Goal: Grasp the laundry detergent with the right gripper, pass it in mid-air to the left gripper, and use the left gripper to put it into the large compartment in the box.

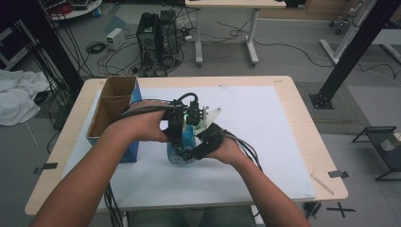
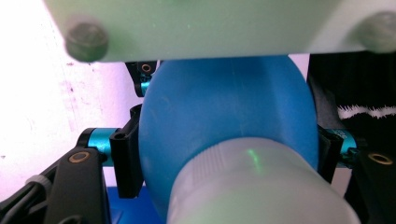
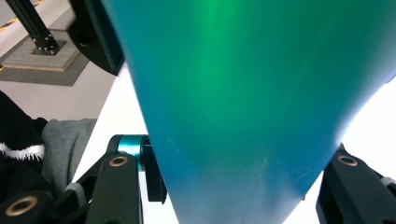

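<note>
Bottle [image 1: 184, 149] sits near the middle of the table [image 1: 293, 118], toward its front edge, blue with a pale cap. Your right gripper [image 3: 233, 186] clamps its body firmly. Your left gripper [image 2: 224, 163] has its jaws pressed against the bottle's shoulder just above the cap.

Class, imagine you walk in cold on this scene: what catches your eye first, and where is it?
A blue bottle stands mid-table on the white mat, with both hand-held grippers meeting on it. The left hand-held gripper clamps near its pale cap; the right hand-held gripper grips the body. An open cardboard box stands at the left.
</note>
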